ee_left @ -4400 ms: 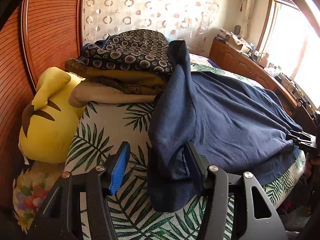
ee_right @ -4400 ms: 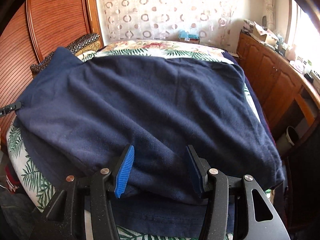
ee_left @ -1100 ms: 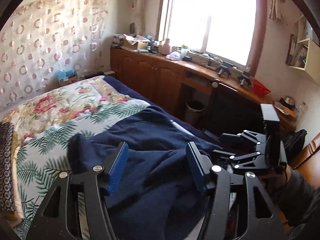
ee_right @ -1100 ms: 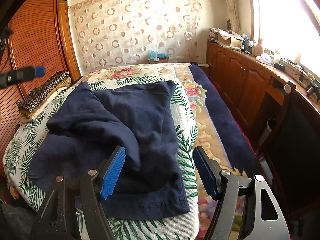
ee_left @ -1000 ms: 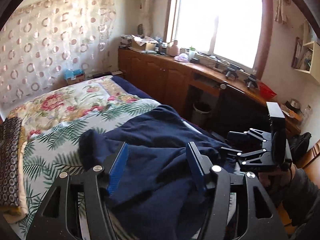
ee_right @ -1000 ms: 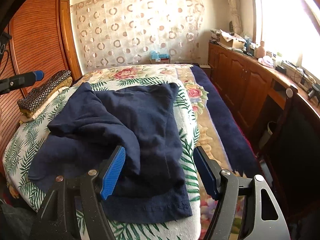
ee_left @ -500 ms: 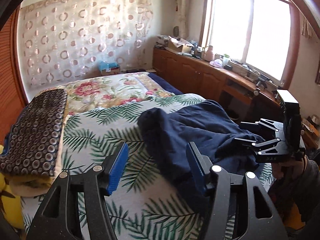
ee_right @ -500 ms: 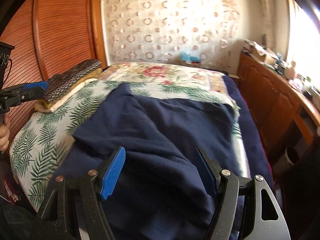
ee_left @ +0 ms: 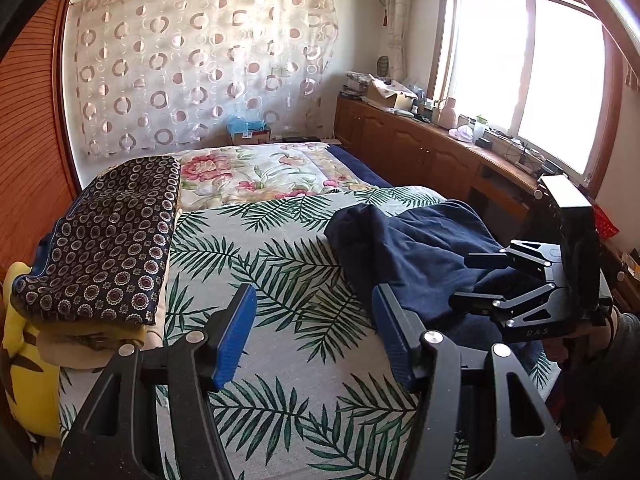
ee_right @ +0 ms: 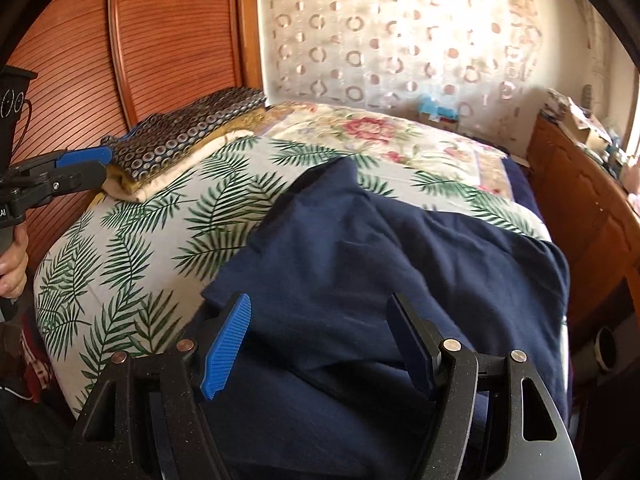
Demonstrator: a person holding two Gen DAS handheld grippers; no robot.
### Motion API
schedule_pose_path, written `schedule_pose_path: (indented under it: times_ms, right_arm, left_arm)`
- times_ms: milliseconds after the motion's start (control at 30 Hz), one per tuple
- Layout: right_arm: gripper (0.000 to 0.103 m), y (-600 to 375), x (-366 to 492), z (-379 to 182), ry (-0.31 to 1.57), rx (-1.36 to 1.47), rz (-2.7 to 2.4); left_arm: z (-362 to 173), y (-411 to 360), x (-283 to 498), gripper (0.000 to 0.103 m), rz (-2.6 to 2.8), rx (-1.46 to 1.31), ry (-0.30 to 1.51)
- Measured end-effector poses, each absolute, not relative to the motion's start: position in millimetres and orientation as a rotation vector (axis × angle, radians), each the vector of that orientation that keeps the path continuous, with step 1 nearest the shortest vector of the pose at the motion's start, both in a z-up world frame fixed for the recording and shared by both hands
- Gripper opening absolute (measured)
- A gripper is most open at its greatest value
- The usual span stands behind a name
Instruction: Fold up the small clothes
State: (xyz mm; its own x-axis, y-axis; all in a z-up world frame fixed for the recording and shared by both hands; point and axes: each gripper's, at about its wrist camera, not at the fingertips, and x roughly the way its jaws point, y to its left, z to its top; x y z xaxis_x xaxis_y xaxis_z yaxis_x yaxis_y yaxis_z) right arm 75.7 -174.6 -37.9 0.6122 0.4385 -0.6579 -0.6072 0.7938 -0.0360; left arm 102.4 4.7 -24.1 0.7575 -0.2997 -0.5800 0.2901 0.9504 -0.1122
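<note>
A crumpled navy garment (ee_left: 420,248) lies on the right half of the palm-leaf bedspread (ee_left: 256,264). My left gripper (ee_left: 314,336) is open over bare bedspread, just left of the garment, with nothing between its blue pads. In the right wrist view the navy garment (ee_right: 380,260) fills the foreground. My right gripper (ee_right: 320,344) hovers open above its near edge; the pads do not press the cloth. The right gripper (ee_left: 464,280) also shows at the right of the left wrist view, and the left gripper (ee_right: 92,166) at the far left, near the folded stack.
A stack of folded clothes (ee_left: 108,240), dotted dark fabric on top, sits on the bed's left side beside a yellow plush toy (ee_left: 20,360). A wooden wardrobe (ee_right: 172,40) stands left of the bed. Low wooden cabinets (ee_left: 420,160) run under the window on the right.
The left gripper swung left, off the navy garment and over bare bedspread near the folded stack. The right gripper moved in over the garment's near edge. Both stayed open.
</note>
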Motion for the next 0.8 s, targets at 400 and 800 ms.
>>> schedule_pose_path:
  times_ms: [400, 800]
  right_arm:
    - [0.072, -144, 66, -43, 0.724, -0.325, 0.687]
    - [0.029, -121, 91, -58, 0.782, -0.392, 0.689]
  left_arm:
    - [-33, 14, 102, 0.062, -0.309, -0.042, 0.643]
    - [-38, 6, 101, 0.062, -0.321, -0.033, 0.654]
